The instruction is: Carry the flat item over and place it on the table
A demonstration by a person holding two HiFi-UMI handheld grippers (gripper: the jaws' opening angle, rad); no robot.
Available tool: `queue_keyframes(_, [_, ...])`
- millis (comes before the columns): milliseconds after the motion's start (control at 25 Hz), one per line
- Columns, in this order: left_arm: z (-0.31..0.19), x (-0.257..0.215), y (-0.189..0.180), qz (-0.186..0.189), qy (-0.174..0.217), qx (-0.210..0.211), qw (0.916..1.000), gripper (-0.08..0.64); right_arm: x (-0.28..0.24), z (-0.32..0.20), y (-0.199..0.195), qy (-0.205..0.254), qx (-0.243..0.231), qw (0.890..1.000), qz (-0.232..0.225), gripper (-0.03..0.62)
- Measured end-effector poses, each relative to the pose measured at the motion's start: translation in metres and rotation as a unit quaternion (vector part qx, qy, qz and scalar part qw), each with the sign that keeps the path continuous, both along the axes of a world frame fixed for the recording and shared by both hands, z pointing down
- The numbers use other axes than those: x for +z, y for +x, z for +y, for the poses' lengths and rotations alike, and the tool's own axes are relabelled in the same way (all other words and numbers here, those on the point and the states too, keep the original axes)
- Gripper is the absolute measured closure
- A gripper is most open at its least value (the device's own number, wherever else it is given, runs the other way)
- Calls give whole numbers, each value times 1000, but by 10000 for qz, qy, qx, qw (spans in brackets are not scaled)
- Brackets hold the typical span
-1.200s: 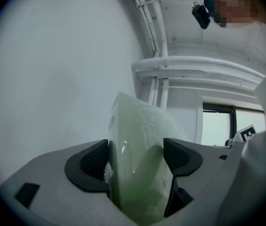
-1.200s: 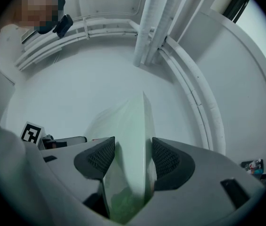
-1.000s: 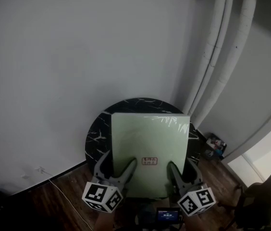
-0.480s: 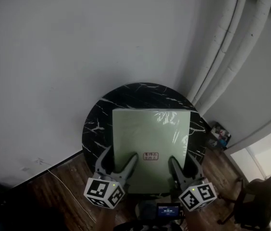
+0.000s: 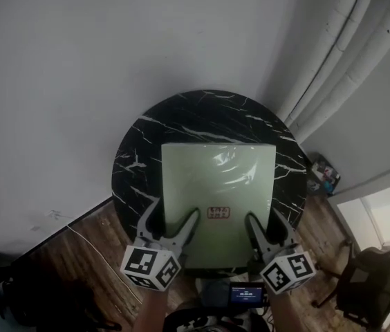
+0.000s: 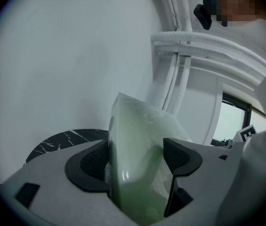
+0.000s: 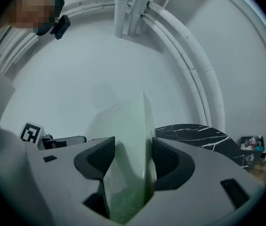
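A pale green flat pack point(image 5: 216, 192) in clear wrap, with a small red label near its near edge, hangs over the round black marble table point(image 5: 140, 154). My left gripper point(image 5: 169, 223) is shut on its near left edge, and my right gripper point(image 5: 263, 225) is shut on its near right edge. In the left gripper view the green pack point(image 6: 135, 159) stands on edge between the dark pads point(image 6: 91, 163). The right gripper view shows the same pack point(image 7: 130, 149) pinched between both pads point(image 7: 163, 158), with the table point(image 7: 199, 135) beyond. Whether the pack touches the table is hidden.
The table stands close to a white wall point(image 5: 77, 61). White pipes point(image 5: 347, 61) run down at the right. A small clutter of items point(image 5: 323, 175) lies on the wood floor point(image 5: 77, 268) to the right, and a dark chair point(image 5: 375, 289) sits at the lower right. A thin cable point(image 5: 91, 244) crosses the floor.
The table has come nearer and now lies under most of the green pack. Both grippers keep their hold on the near edge.
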State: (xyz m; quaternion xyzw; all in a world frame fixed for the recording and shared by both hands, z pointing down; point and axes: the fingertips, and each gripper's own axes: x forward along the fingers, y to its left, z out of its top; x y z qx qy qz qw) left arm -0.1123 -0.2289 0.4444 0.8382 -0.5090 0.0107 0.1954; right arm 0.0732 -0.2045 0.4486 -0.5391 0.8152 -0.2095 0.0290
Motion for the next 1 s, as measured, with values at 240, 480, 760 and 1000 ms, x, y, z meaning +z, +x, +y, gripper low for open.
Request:
queue_keyframes(240, [-12, 28, -4, -12, -327, -91, 9994, 184, 27, -14, -3, -312, -76, 9995, -18, 356])
queue_keyframes(480, [-23, 56, -2, -24, -552, -136, 9984, 184, 53, -28, -1, -533, -128, 9985, -13, 356])
queue_keyframes(760, [-33, 89, 6, -42, -837, -94, 9964, 184, 85, -36, 7, -810, -72, 9967, 10, 356])
queue_keyframes(1000, [-43, 115, 15, -35, -1055, -51, 9944, 184, 110, -44, 16, -1025, -34, 9947, -18, 356])
